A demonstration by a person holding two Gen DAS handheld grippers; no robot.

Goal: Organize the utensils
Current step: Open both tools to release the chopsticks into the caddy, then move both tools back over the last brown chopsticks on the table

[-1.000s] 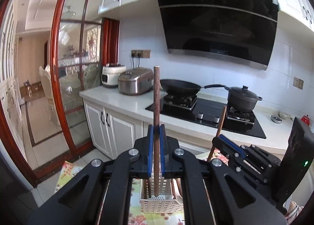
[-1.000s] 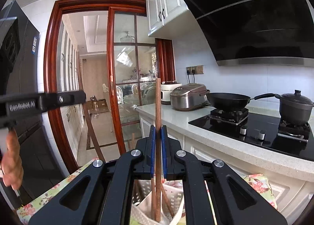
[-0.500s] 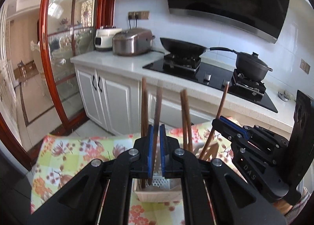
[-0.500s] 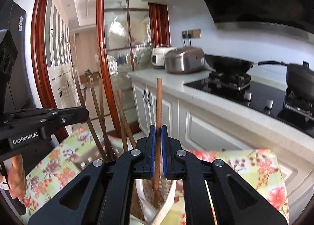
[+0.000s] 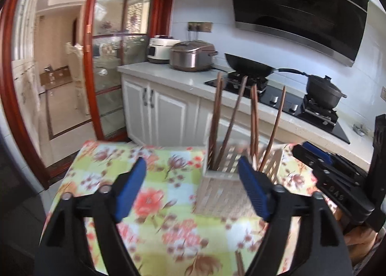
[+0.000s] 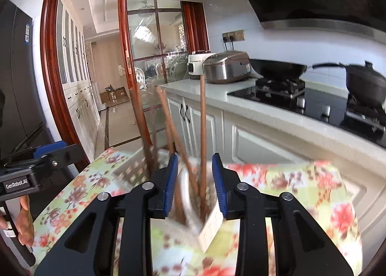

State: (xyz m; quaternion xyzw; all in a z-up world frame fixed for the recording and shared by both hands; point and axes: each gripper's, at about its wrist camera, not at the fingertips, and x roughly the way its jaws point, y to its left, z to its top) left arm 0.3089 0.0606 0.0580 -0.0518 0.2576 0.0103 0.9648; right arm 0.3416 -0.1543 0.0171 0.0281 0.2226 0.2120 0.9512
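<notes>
Between spread right hand-held gripper (image 6: 195,182) fingers: chopsticks (image 6: 202,131) in basket (image 5: 224,179); left hand-held gripper (image 5: 193,186) spread too.

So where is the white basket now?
The basket stands on the floral cloth, right of centre in the left wrist view, with chopsticks upright inside. In the right wrist view it sits just beyond the open right claw.
</notes>
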